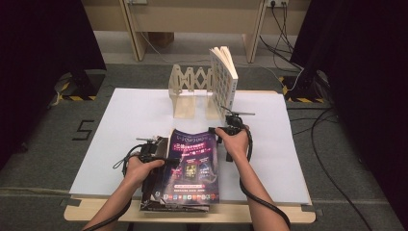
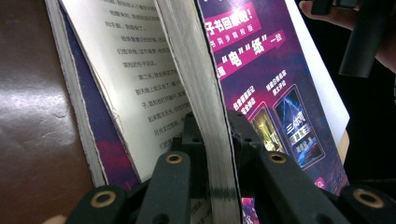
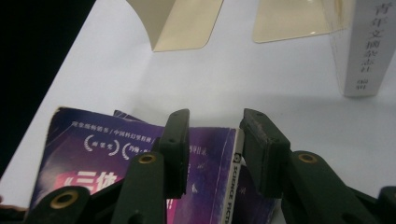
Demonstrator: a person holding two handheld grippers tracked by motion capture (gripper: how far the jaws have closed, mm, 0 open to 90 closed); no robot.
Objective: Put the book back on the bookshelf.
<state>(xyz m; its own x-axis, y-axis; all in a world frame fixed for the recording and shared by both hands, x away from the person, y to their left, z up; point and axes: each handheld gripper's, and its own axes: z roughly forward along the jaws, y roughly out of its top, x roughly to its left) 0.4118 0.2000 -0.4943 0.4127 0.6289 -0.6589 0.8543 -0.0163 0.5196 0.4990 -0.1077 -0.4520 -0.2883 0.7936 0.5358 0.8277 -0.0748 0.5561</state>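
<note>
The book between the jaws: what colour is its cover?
Purple book, clearest in the high view.

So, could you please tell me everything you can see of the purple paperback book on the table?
The purple paperback book has a glossy cover with pink and white print and pale page edges. It lies at the near edge of the white table, partly opened. The left gripper is clamped on a block of its pages, the right gripper straddles its far edge by the spine, jaws not pressing.
</note>
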